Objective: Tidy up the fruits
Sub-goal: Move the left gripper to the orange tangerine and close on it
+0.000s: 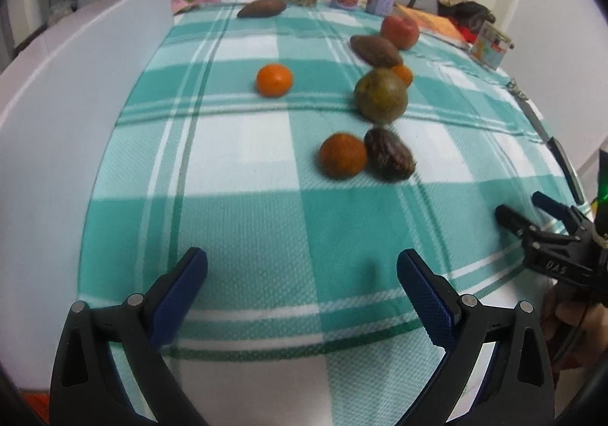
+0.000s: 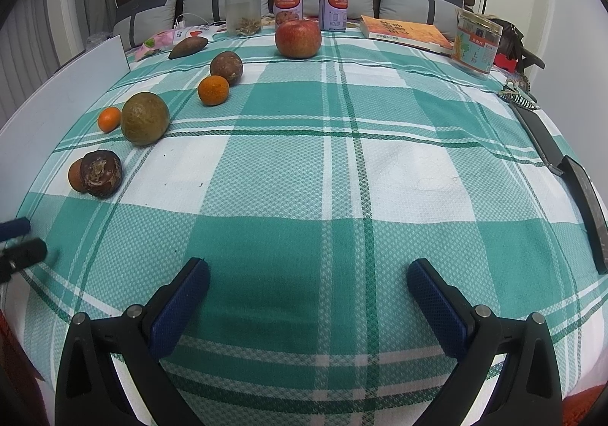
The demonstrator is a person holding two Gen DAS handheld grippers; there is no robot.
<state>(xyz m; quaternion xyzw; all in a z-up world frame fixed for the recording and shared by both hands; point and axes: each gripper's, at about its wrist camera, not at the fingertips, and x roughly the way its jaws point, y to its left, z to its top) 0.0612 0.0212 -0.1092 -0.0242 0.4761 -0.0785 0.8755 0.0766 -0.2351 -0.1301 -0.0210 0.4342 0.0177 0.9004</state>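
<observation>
- Your left hand-held gripper (image 1: 302,270) hangs low over the green-and-white checked cloth (image 2: 342,179), jaws spread wide, nothing between the blue pads.
- Your right hand-held gripper (image 2: 307,279) is likewise spread wide and empty above the cloth's near edge.
- The fruits lie loose on the cloth: a red round apple (image 2: 298,38) far back by the two printed cans (image 2: 309,6); a large greenish-brown round fruit (image 2: 144,118) with a small orange tangerine (image 2: 109,119) just beside it.
- Nearer you, a dark wrinkled brown fruit (image 2: 102,173) touches another orange tangerine (image 1: 342,155).
- A white board (image 1: 76,91) borders the cloth's left side.
</observation>
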